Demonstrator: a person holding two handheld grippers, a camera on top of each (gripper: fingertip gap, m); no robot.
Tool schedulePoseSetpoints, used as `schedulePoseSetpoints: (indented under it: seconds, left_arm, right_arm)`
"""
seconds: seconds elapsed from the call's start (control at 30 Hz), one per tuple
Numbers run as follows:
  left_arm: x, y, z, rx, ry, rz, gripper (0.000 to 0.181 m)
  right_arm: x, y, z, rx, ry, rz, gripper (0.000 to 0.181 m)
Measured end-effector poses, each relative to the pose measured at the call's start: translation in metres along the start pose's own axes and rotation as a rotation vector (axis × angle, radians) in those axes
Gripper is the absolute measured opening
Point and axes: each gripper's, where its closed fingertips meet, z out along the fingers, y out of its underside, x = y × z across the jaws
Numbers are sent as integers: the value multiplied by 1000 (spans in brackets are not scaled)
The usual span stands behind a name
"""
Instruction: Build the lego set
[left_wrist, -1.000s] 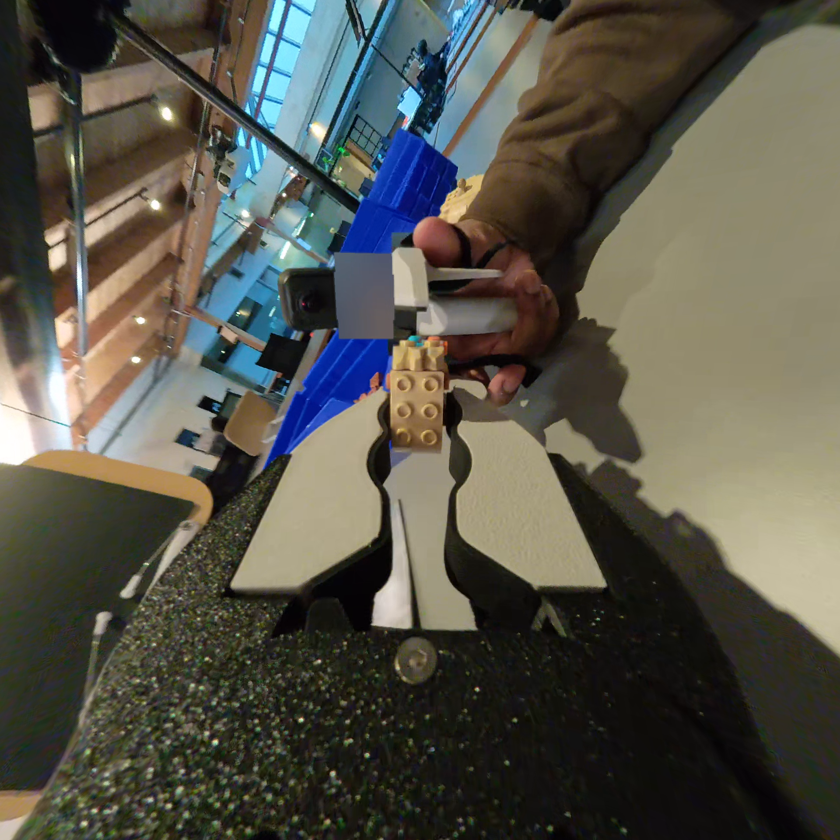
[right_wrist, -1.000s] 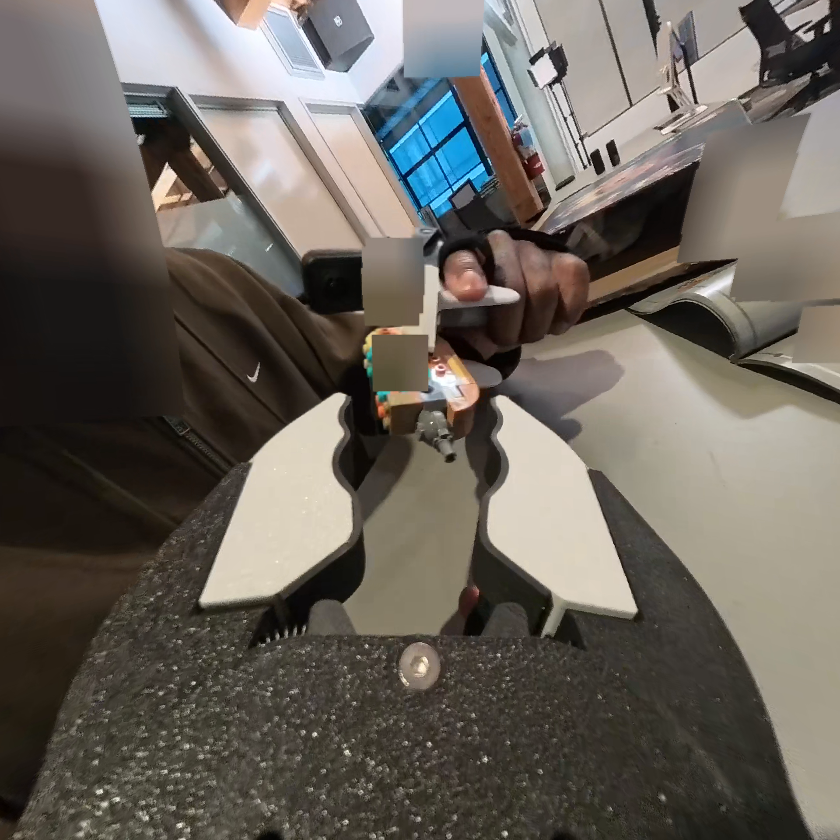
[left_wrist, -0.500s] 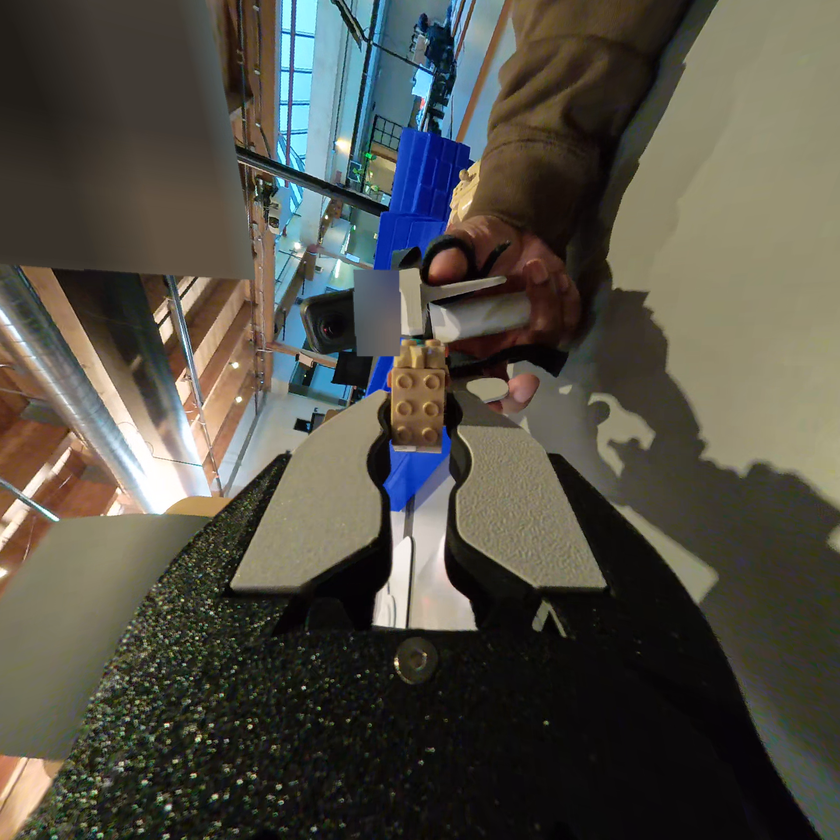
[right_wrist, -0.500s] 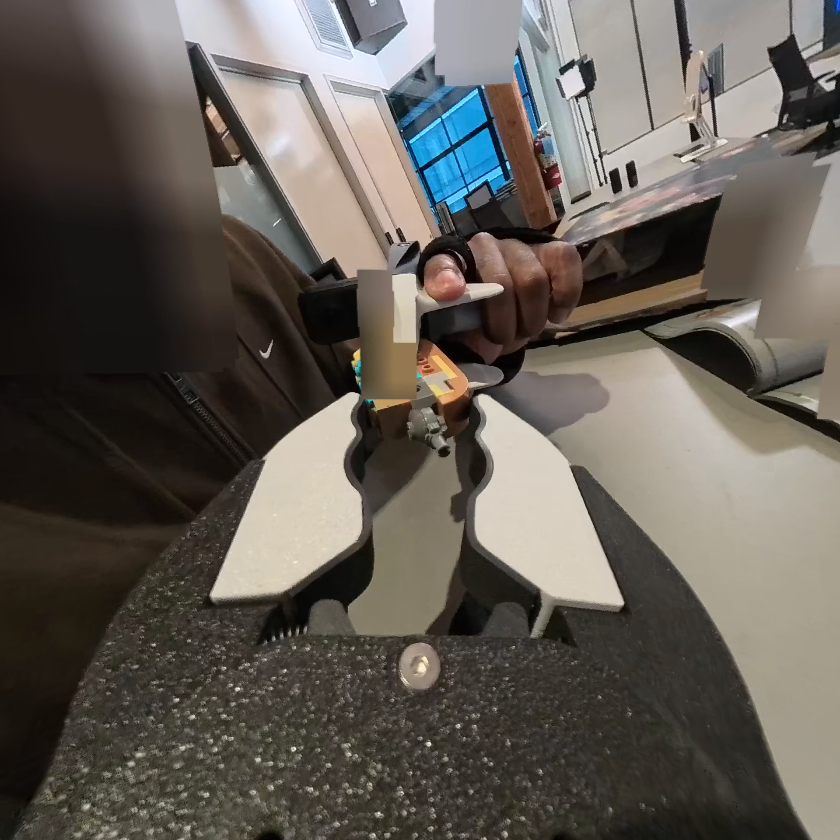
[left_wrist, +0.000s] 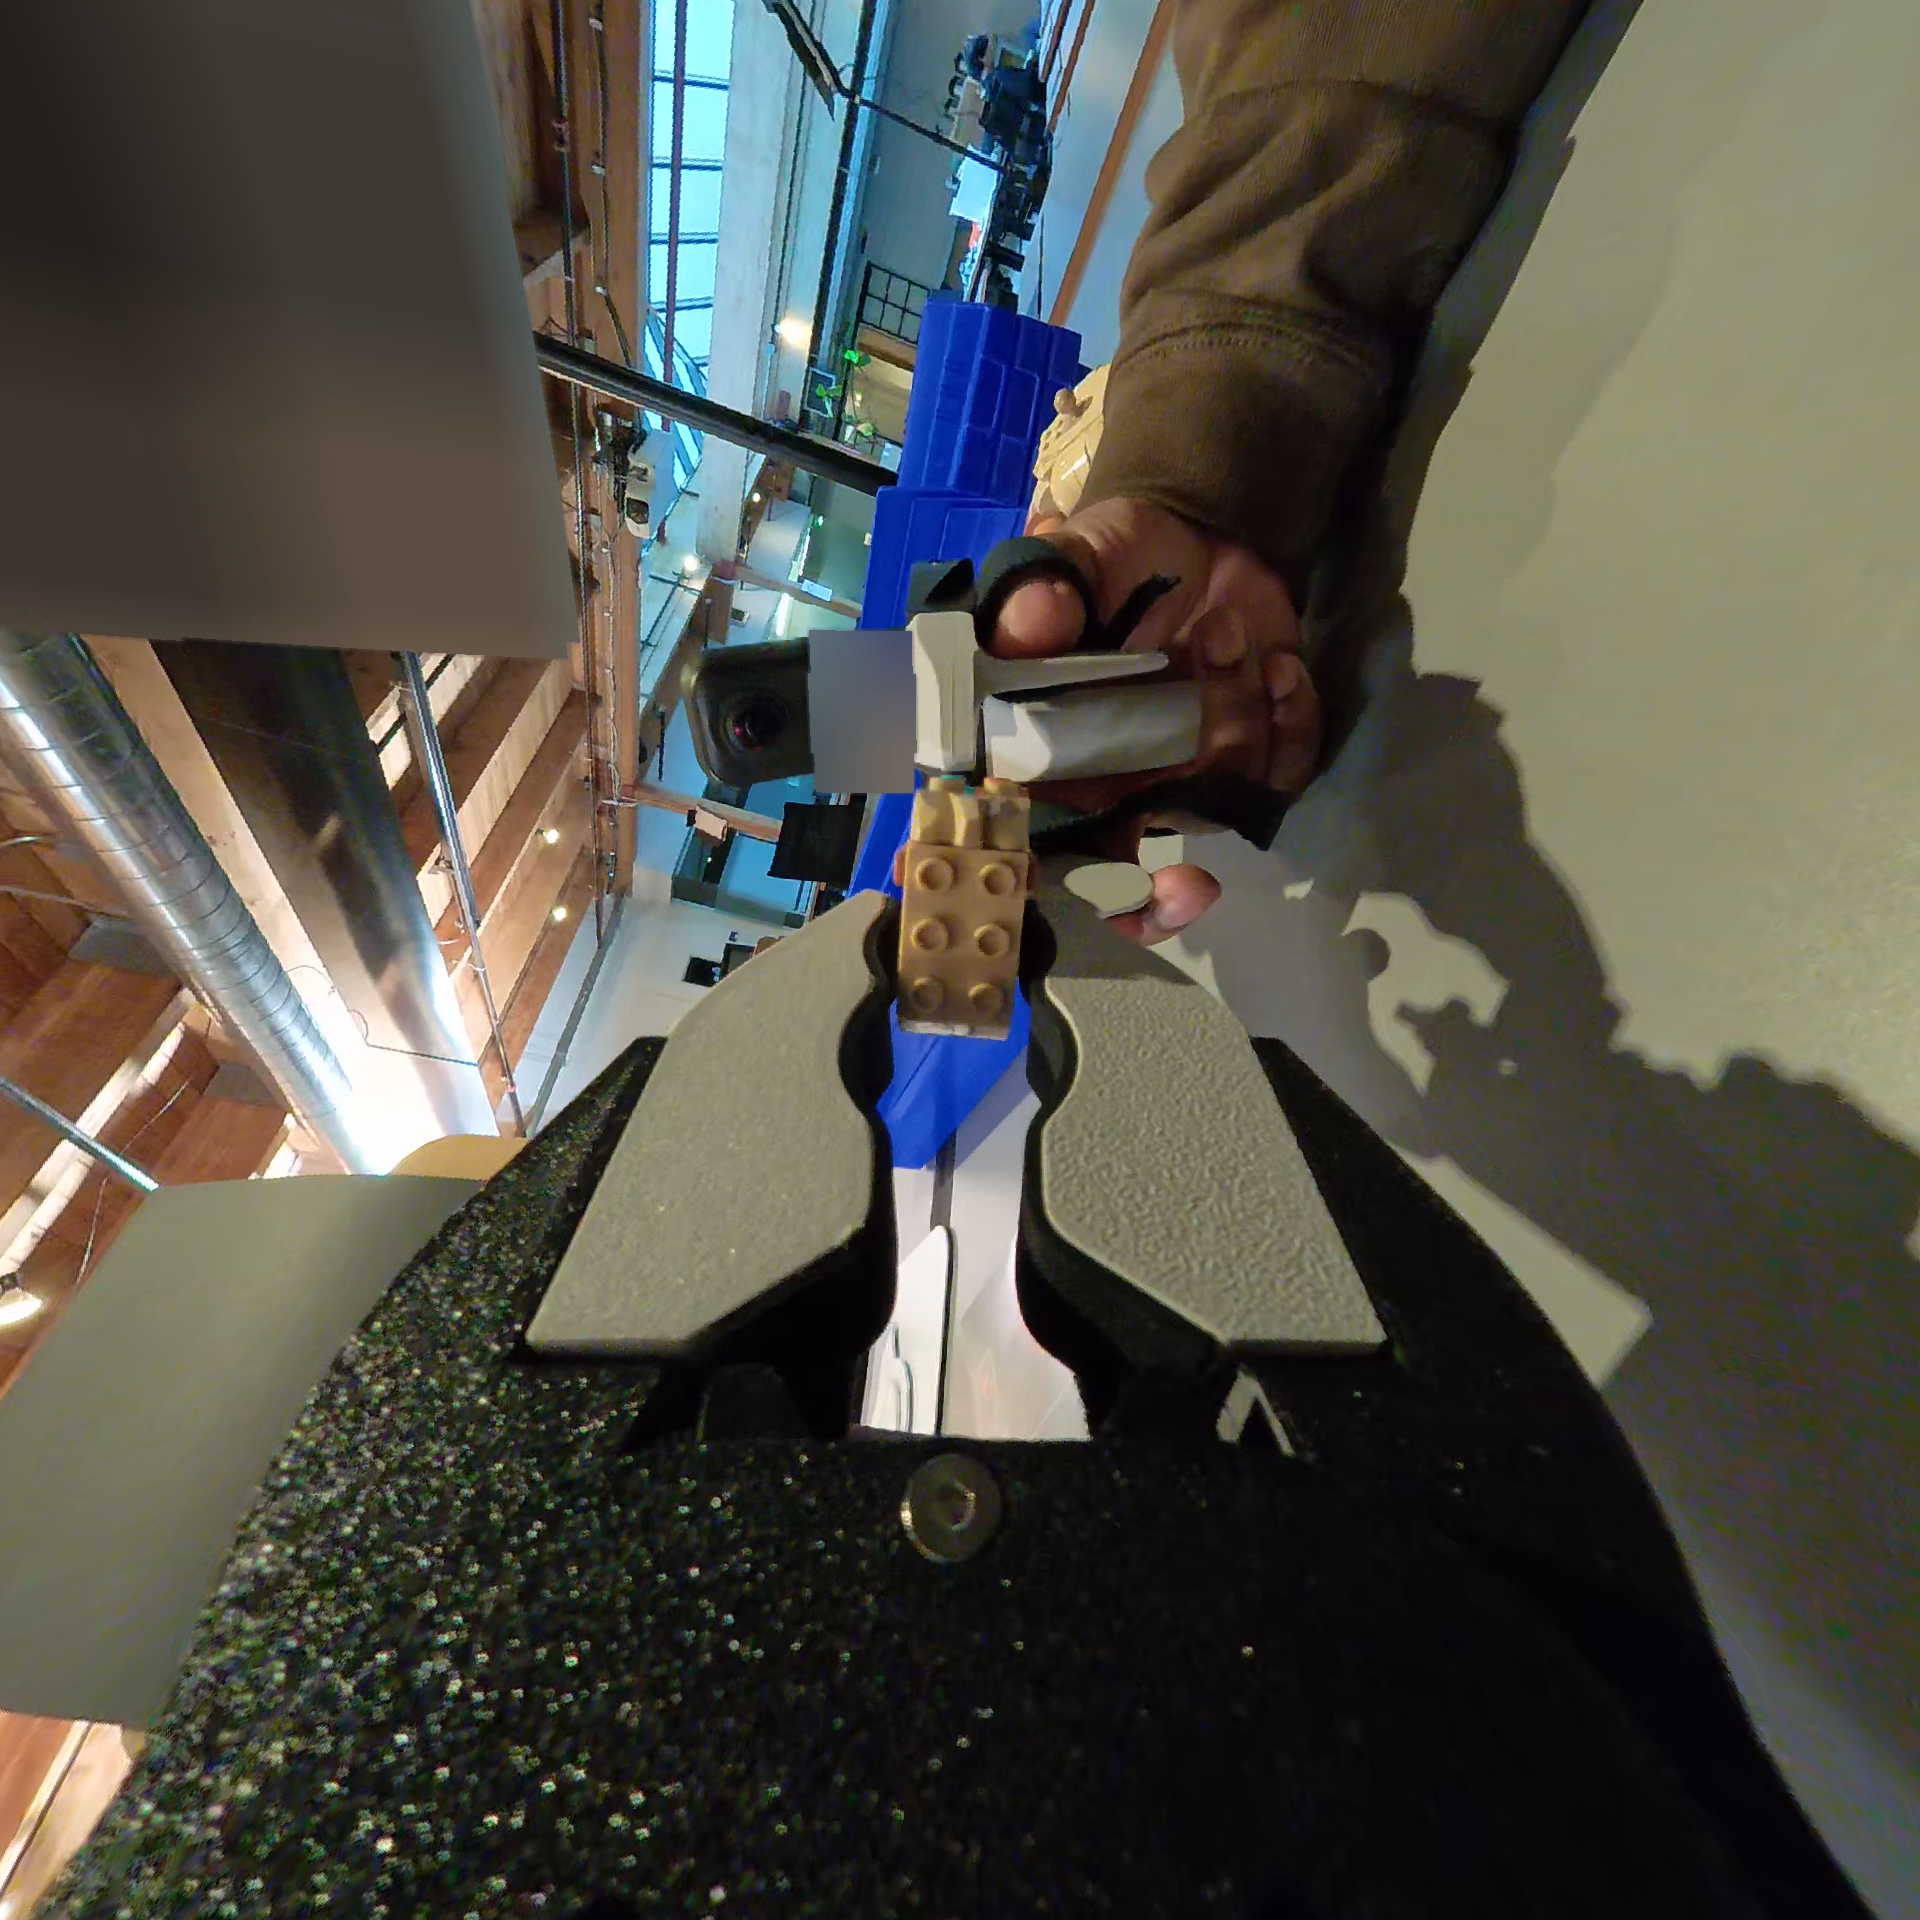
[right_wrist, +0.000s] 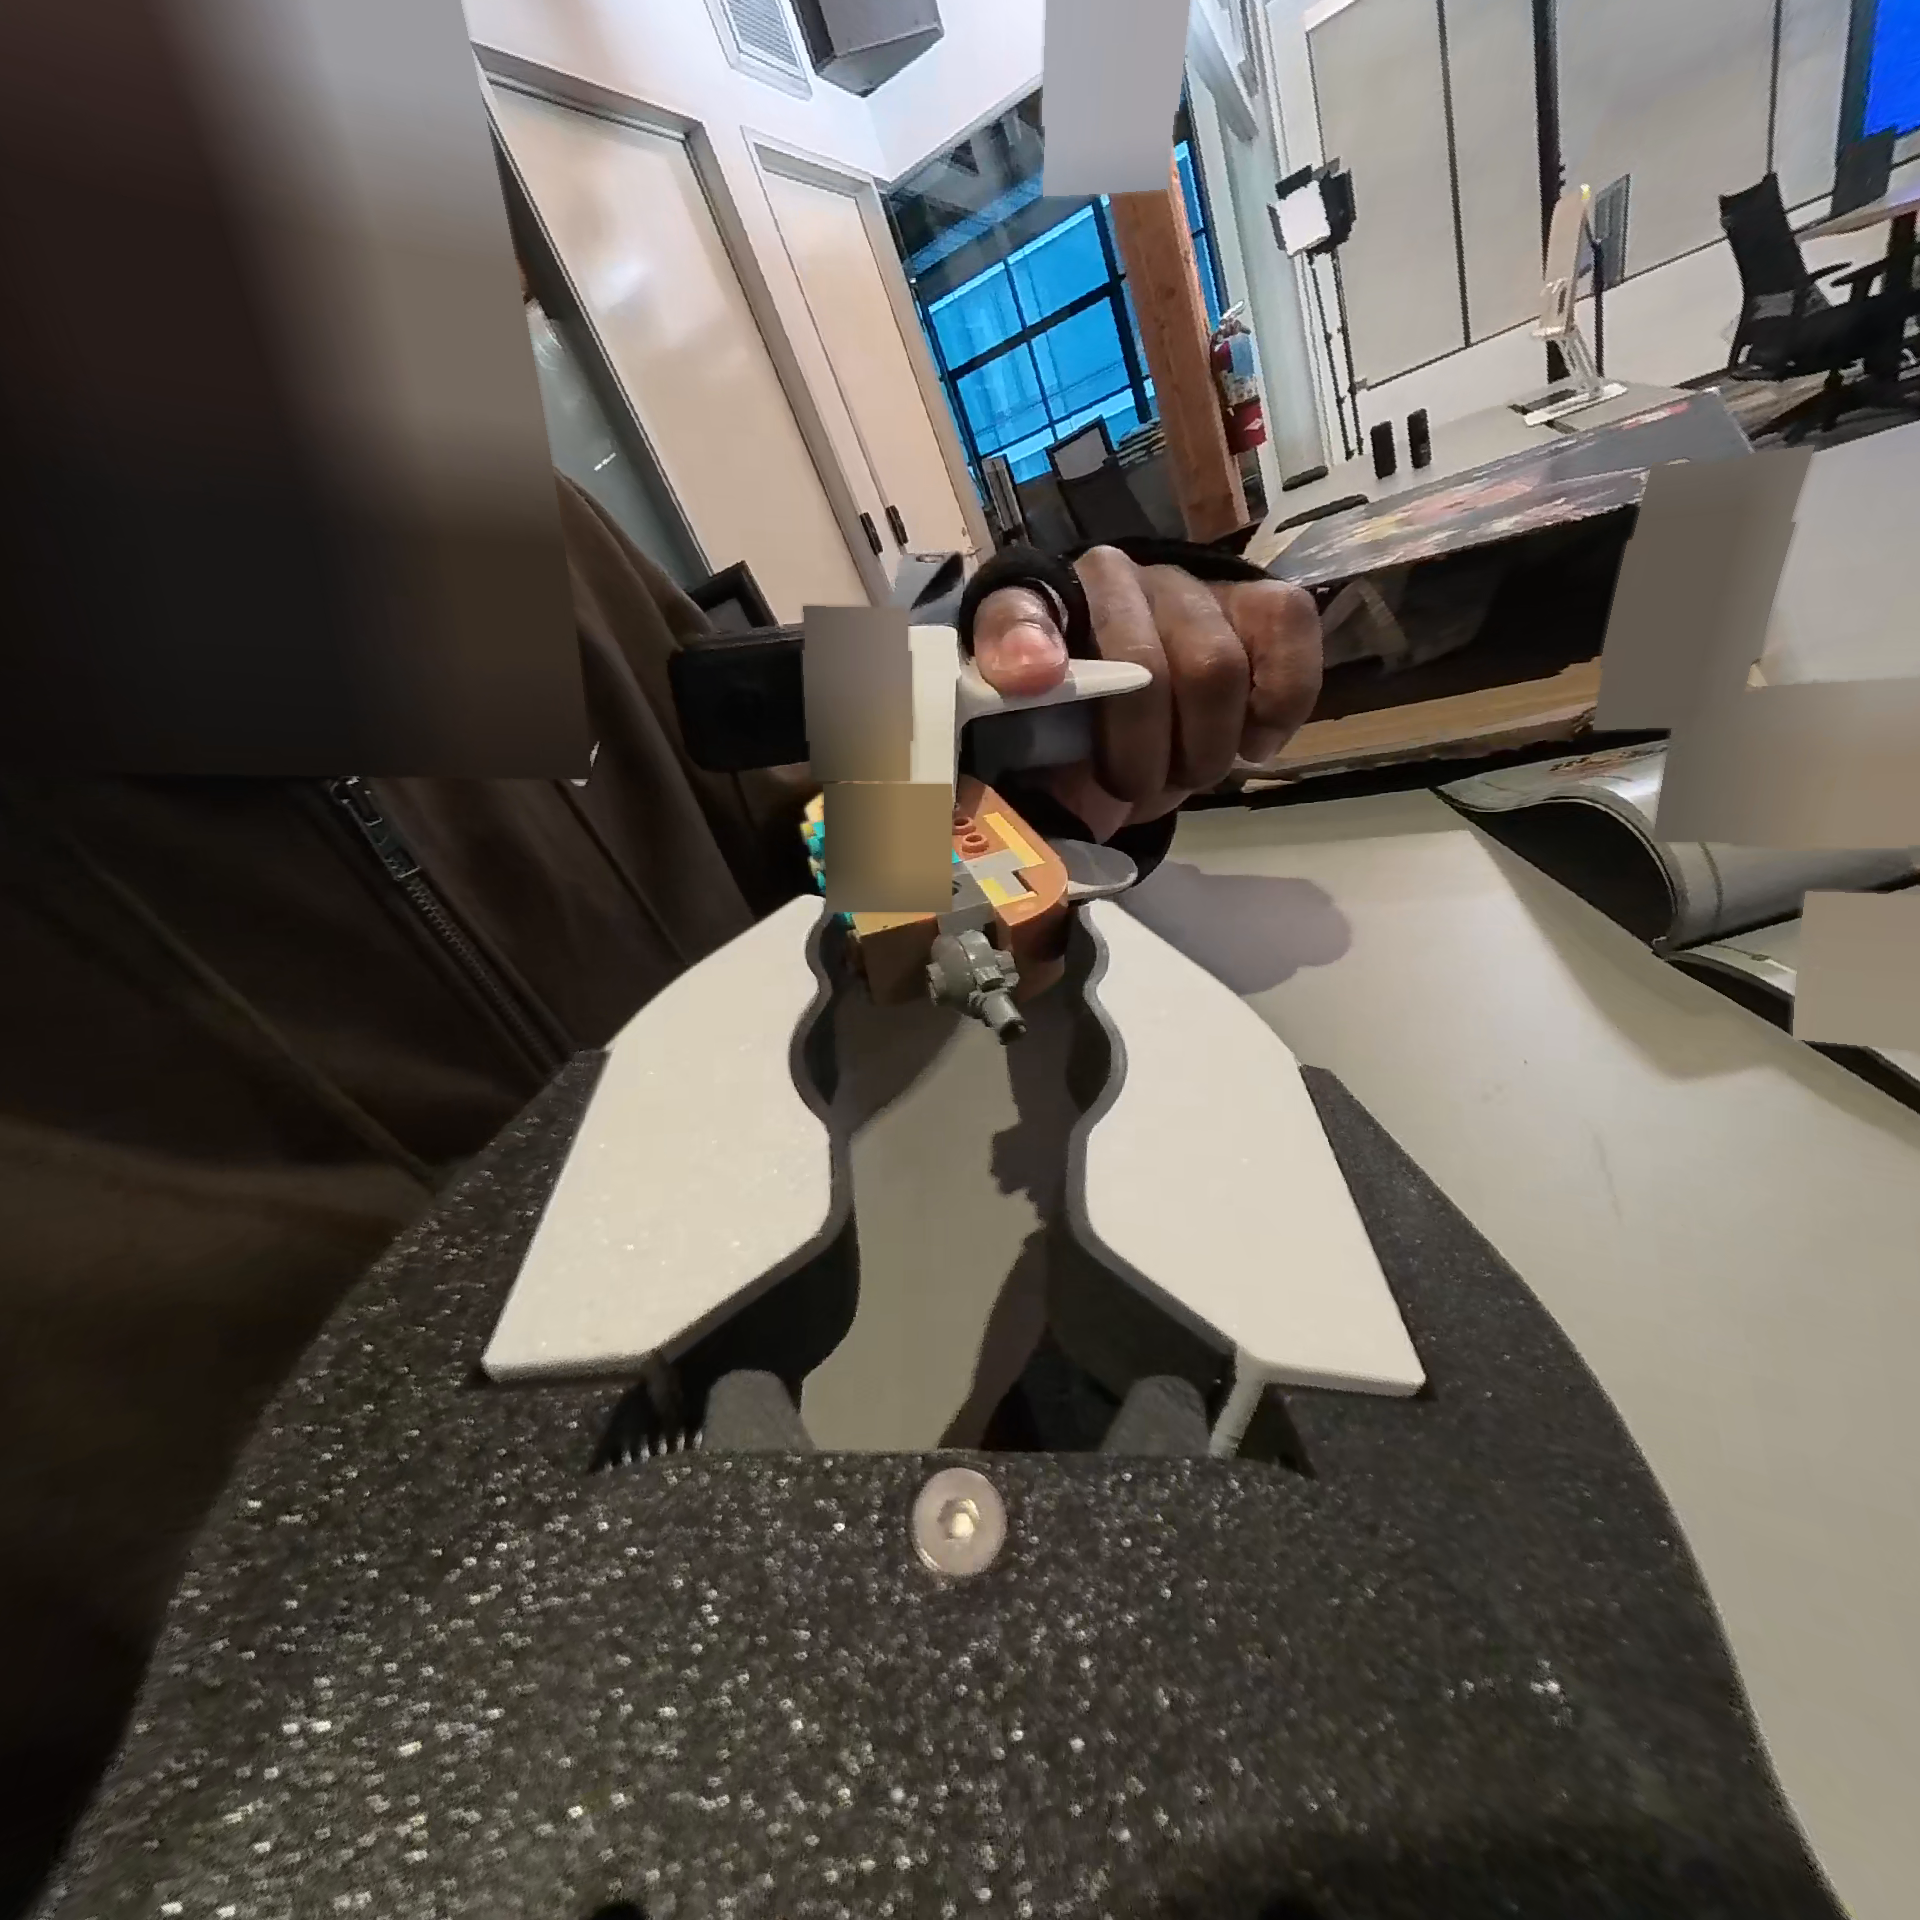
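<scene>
My left gripper (left_wrist: 956, 935) is shut on a tan two-by-three brick (left_wrist: 954, 961), studs facing the camera. The brick's far end meets a small tan and orange model (left_wrist: 977, 810) held by the other gripper, which a hand (left_wrist: 1195, 665) grips directly opposite. In the right wrist view my right gripper (right_wrist: 951, 925) is shut on that model (right_wrist: 997, 899), brown and orange with a grey peg piece (right_wrist: 971, 966) underneath. The left gripper's hand (right_wrist: 1164, 665) faces it. A blur patch hides where the brick joins.
Both grippers are held in the air above a grey table (right_wrist: 1455, 1143), which also shows in the left wrist view (left_wrist: 1662, 520). An open booklet (right_wrist: 1714, 862) lies at the right. Blue crates (left_wrist: 966, 436) stand behind. The person's brown jacket (right_wrist: 312, 987) is close on the left.
Both grippers stay tip to tip with brick against model. The pair has swung and tilted, so the background shifted in both views. The right fingers closed slightly on the model.
</scene>
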Motion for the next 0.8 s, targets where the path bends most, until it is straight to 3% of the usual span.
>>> schedulePoseSetpoints:
  seconds: [0.33,0.37,0.5,0.67,0.8]
  left_arm:
    - [-5,8,1,-14,-35,-95,22]
    - [-4,11,2,-13,-25,-153,22]
    - [-17,22,-1,5,-68,-440,22]
    - [-29,56,2,-65,-113,-936,22]
    - [-22,70,8,-31,-102,-1328,22]
  right_arm:
    - [8,-8,-1,53,60,-5,41]
    - [11,-10,-3,60,96,-32,42]
    - [21,-18,-12,50,241,-172,71]
    - [45,-32,-29,-48,627,-572,63]
    - [60,-28,-33,-275,885,-935,61]
